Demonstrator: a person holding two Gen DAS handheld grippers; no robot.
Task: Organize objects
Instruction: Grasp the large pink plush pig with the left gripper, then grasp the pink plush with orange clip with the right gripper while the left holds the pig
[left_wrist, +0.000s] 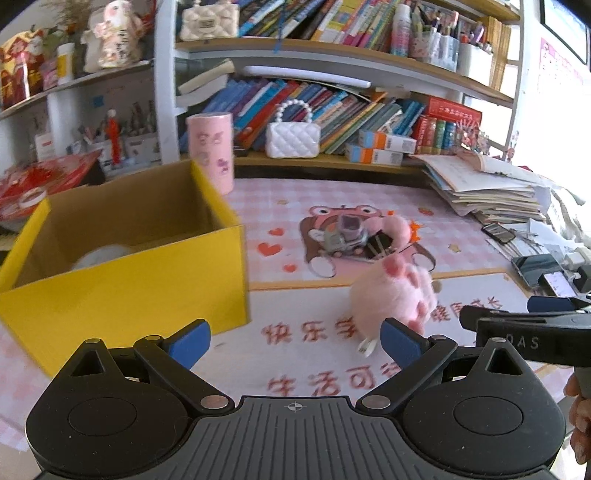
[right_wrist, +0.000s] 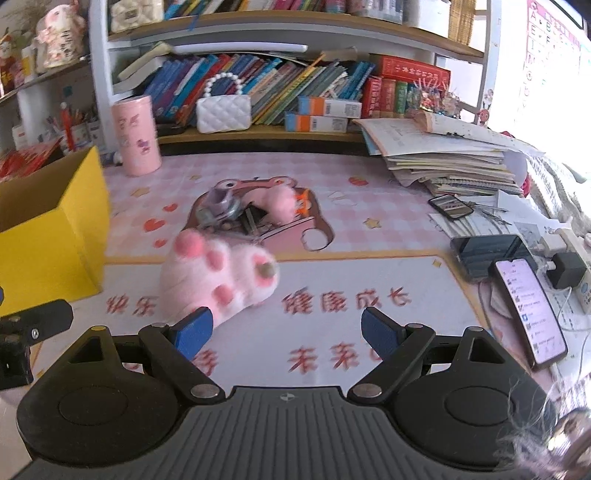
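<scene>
A pink plush paw toy lies on the pink desk mat, just ahead of my left gripper's right finger; it also shows in the right wrist view, touching my right gripper's left finger. Behind it lie a grey toy truck and a second pink plush. An open yellow box stands at the left with a white object inside. My left gripper is open and empty. My right gripper is open and empty.
A pink cylinder stands behind the box. A white quilted purse sits on the low shelf before rows of books. A stack of papers lies at the right. Phones and chargers lie at the mat's right edge.
</scene>
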